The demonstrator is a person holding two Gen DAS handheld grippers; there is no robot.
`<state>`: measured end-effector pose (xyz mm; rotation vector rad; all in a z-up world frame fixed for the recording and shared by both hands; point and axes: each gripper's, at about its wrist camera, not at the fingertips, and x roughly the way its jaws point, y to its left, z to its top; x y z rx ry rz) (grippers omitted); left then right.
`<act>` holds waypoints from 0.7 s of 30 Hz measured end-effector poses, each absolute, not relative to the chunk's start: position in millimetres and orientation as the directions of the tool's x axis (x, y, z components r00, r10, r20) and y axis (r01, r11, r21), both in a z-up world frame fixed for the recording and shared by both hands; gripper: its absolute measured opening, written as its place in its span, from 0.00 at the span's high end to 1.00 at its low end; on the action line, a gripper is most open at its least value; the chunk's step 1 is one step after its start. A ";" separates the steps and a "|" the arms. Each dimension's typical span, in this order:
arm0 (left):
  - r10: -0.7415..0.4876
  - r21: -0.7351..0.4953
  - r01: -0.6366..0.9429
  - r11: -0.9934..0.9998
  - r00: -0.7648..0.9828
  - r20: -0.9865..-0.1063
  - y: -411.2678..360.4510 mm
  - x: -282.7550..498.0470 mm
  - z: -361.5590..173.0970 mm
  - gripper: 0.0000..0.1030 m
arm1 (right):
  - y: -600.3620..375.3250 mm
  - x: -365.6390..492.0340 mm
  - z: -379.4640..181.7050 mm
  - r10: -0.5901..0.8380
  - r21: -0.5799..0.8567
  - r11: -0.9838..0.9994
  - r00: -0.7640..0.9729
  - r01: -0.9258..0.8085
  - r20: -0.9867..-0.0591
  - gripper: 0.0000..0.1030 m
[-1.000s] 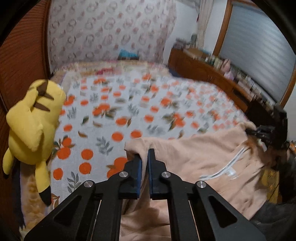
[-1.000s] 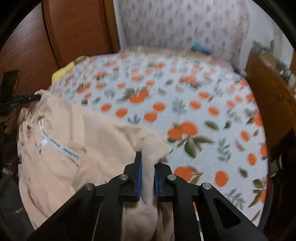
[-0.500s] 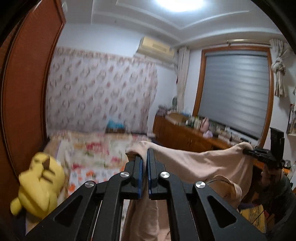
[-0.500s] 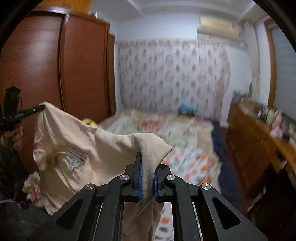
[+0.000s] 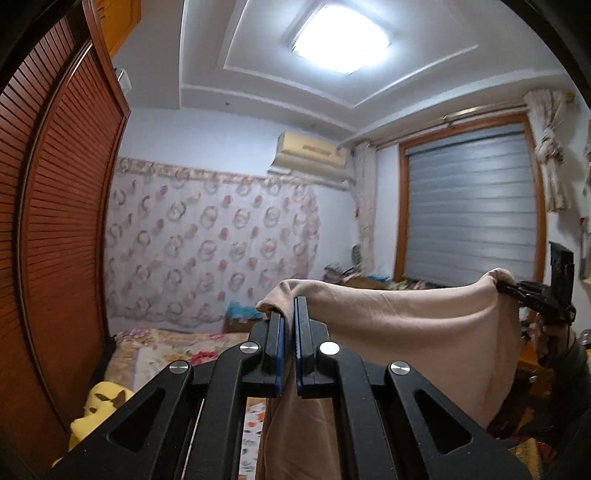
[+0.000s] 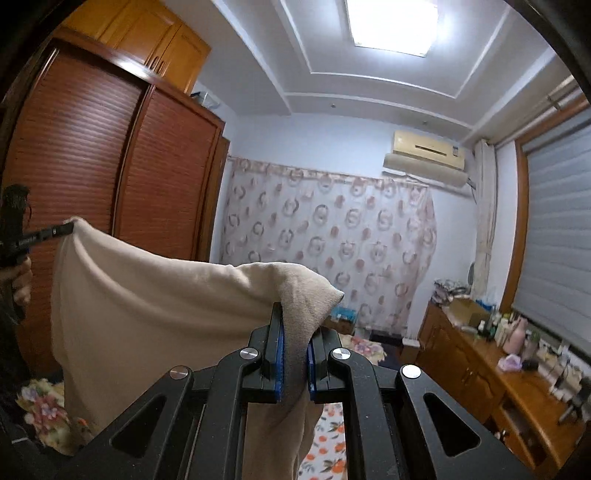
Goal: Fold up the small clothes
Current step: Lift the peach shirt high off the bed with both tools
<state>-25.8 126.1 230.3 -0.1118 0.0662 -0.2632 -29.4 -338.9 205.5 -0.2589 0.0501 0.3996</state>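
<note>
You are holding one beige garment (image 5: pixel 406 332) up in the air, stretched between your two claws. Your left claw (image 5: pixel 289 317) is pressed together on one top corner of it, with cloth bunched over the tips and a fold hanging down between the two black fingers (image 5: pixel 275 350). Your right claw (image 6: pixel 294 325) pinches the other top corner, a thick wad of fabric filling the gap between its blue pads (image 6: pixel 280 354). In the left wrist view the garment runs rightward to the right claw (image 5: pixel 517 288) at the far edge; in the right wrist view it sags leftward to the left claw (image 6: pixel 62 229), held by one hand (image 6: pixel 20 280).

Below the cloth lies one bed (image 5: pixel 177 343) with flowered covers, and one yellow plush toy (image 5: pixel 98 410) sits at its left side. You face one patterned curtain (image 6: pixel 325 243), one air conditioner (image 6: pixel 424 157) above it, one louvred wardrobe (image 6: pixel 110 173), one ceiling light (image 6: pixel 391 26) and one grey window blind (image 5: pixel 469 206). A wooden sideboard (image 6: pixel 480 362) carries many small bottles, too crowded to count.
</note>
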 end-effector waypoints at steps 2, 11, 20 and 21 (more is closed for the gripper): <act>-0.230 -0.116 0.216 0.969 0.966 -0.117 128.5 10.1 210.0 0.95 | -329.2 3.5 193.2 0.367 -0.247 0.884 0.917 -0.396 -0.157 0.91; -0.153 -0.096 0.126 0.987 0.913 -0.379 124.6 164.0 88.1 0.95 | -297.6 163.2 103.1 0.287 -0.253 0.882 0.880 -0.397 -0.379 0.91; -0.131 -0.095 0.095 0.991 0.844 -0.521 110.6 242.3 26.0 0.95 | -256.2 277.2 65.2 0.227 -0.248 0.883 0.825 -0.399 -0.517 0.91; -0.131 -0.095 0.095 0.991 0.837 -0.531 110.3 247.5 21.2 0.95 | -240.3 286.4 73.1 0.222 -0.245 0.884 0.820 -0.398 -0.527 0.91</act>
